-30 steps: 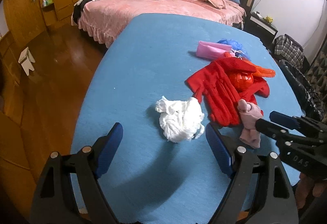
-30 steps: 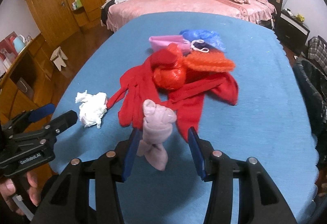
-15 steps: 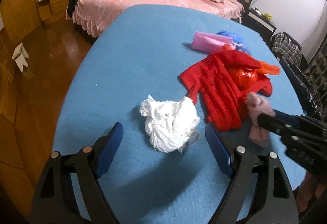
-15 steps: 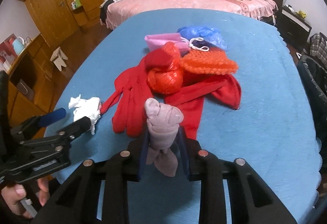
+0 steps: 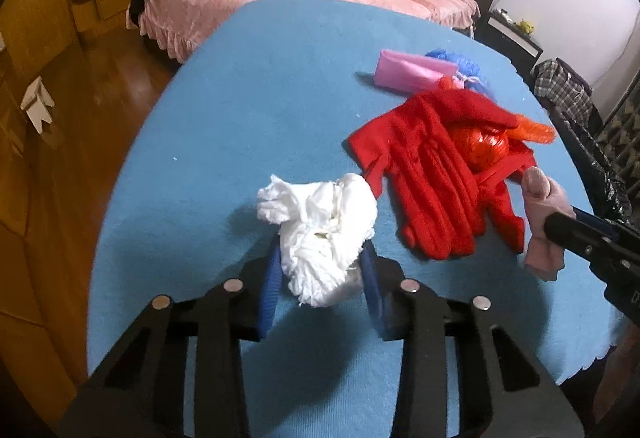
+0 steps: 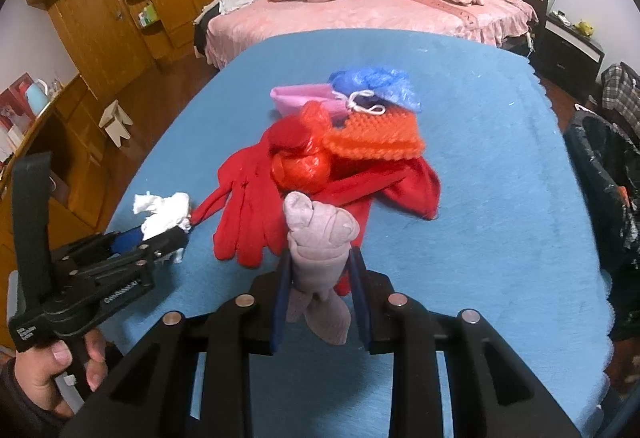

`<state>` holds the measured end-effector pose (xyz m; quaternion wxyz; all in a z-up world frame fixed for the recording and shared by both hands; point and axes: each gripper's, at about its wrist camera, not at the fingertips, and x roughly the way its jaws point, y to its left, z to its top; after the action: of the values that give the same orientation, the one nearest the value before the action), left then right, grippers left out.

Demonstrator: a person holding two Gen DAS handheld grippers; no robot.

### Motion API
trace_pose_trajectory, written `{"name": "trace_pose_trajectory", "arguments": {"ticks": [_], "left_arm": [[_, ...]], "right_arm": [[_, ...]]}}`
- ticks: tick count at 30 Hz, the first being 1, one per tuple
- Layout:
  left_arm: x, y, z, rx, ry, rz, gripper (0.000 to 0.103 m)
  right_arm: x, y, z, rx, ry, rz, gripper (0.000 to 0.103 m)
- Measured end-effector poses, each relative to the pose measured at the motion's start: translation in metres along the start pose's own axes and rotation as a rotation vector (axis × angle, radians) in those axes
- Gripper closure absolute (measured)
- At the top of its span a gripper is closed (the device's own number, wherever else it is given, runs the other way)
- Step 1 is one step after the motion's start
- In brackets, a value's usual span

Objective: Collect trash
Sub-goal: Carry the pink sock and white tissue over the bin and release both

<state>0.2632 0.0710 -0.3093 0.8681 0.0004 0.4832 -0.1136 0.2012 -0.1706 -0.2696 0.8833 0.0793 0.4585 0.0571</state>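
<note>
Left hand-held gripper [image 5: 320, 278] closing its jaws around the white tissue wad [image 5: 320, 234] lying on the blue bench [image 5: 240, 118] right between its fingers, while right hand-held gripper [image 6: 320, 290] clamps a pink sock [image 6: 320, 238], upright, red gloves [image 6: 256, 198] just beyond.

There are two grippers: the left gripper [image 5: 320, 278] low in the middle of the left view, and the right gripper [image 6: 320, 294] low in the middle of the right view. There is one white paper wad [image 5: 320, 230]. There is one pale pink sock [image 6: 320, 238]. There is one red glove [image 6: 248, 194] and one red bag [image 6: 302, 162] in the middle. Above them sit one orange knit thing [image 6: 376, 136], one pink pouch [image 6: 300, 98] and one blue bag [image 6: 376, 82]. One bed [image 6: 360, 14] is at the top. One blue table [image 6: 500, 158] holds the things.
</note>
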Motion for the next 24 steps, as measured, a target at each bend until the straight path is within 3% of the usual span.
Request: {"name": "trace_pose_trajectory", "arguments": {"ticks": [16, 24], "left_arm": [[-0.054, -0.063, 0.012, 0.032, -0.077, 0.011, 0.070], [-0.060, -0.129, 0.022, 0.064, -0.093, -0.005, 0.070]], "right_arm": [[-0.049, -0.057, 0.012, 0.014, -0.071, -0.048, 0.075], [-0.073, -0.112, 0.018, 0.064, -0.093, -0.082, 0.075]]}}
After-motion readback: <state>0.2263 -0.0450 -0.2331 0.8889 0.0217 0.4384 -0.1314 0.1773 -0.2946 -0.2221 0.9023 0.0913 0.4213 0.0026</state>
